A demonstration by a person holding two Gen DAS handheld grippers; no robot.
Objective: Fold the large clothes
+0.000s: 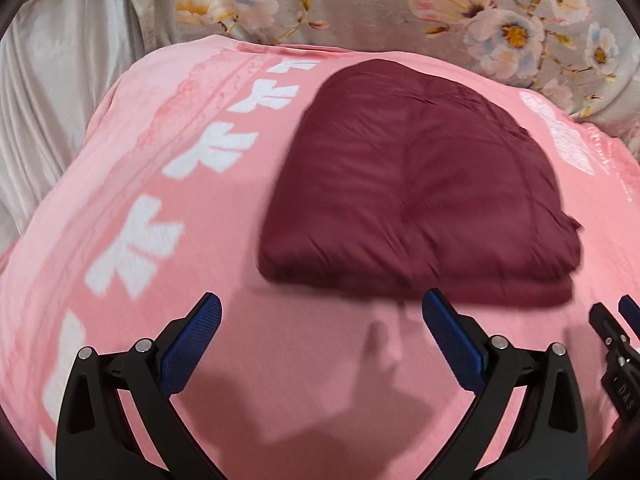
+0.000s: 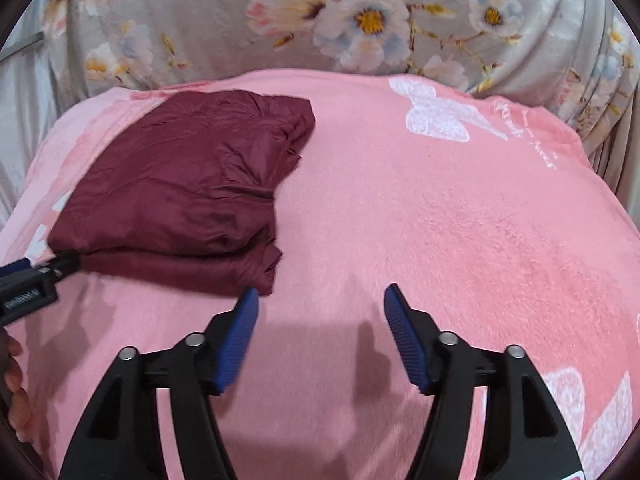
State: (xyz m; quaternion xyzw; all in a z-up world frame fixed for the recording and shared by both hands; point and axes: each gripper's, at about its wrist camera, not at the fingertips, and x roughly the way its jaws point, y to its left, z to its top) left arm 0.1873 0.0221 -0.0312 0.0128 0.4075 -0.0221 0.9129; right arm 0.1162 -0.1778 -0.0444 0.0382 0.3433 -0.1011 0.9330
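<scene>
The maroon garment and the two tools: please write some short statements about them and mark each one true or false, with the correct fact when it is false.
1. The maroon garment lies folded in a compact stack on the pink blanket. True.
2. The right tool is clamped on the garment. False: its jaws are open and hold nothing; it is over bare blanket beside the garment's near corner.
3. The left tool is open. True.
4. The garment is spread out flat at full length. False: it is folded, with layered edges showing along its near side.
5. A floral fabric lies beyond the far edge of the blanket. True.
6. The blanket is plain pink. False: it bears white patterns.
</scene>
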